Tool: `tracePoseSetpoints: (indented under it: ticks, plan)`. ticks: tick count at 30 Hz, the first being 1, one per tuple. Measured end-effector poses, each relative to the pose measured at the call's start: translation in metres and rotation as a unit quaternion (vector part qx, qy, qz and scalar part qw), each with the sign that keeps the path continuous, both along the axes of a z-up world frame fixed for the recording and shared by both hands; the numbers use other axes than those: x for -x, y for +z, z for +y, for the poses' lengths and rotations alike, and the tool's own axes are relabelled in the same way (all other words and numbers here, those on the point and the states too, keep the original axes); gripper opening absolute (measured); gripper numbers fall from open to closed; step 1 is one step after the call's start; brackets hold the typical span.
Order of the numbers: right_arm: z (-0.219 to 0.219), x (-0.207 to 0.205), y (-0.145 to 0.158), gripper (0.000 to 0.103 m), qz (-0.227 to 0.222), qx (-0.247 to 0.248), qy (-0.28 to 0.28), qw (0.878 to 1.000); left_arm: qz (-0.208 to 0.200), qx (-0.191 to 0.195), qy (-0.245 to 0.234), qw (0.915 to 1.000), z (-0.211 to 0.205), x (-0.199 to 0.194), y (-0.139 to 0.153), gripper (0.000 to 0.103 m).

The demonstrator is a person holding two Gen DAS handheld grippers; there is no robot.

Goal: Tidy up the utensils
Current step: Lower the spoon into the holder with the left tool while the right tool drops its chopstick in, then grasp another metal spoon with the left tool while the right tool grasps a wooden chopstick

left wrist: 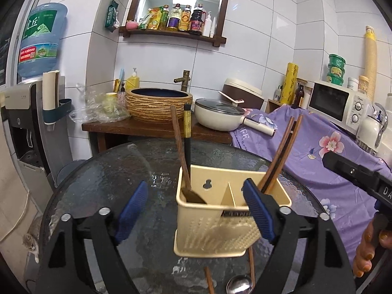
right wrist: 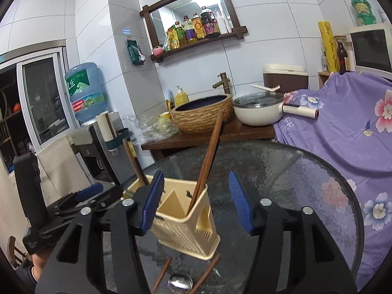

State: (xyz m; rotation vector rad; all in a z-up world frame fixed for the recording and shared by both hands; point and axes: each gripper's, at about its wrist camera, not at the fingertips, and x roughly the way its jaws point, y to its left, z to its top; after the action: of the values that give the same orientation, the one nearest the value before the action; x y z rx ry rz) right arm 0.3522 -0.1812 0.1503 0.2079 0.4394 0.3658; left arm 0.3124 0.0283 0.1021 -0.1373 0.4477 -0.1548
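A cream two-compartment utensil holder (left wrist: 215,230) stands on the round glass table (left wrist: 117,176). Its left compartment holds a brown wooden utensil and a black-handled one (left wrist: 187,132); its right holds brown chopsticks (left wrist: 281,152). My left gripper (left wrist: 196,213) is open, its fingers either side of the holder's front. In the right wrist view the holder (right wrist: 186,230) sits between the fingers of my open right gripper (right wrist: 197,203). Loose chopsticks (right wrist: 161,276) and a metal spoon (right wrist: 180,281) lie on the glass in front of the holder.
Behind the table are a wooden stand with a woven basin (left wrist: 156,105), a white lidded pan (left wrist: 218,115), a purple floral cloth (left wrist: 330,152), a microwave (left wrist: 335,100) and a water dispenser (left wrist: 36,98). A cat (left wrist: 31,242) sits on the floor at left.
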Motion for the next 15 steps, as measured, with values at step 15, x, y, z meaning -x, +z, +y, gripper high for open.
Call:
tracePoseSetpoints:
  ticks: [15]
  plan:
    - [0.015,0.043,-0.079,0.068,0.095,0.046,0.03,0.994,0.076,-0.036,-0.013,0.9964,0.002,0.043,-0.057,0.096]
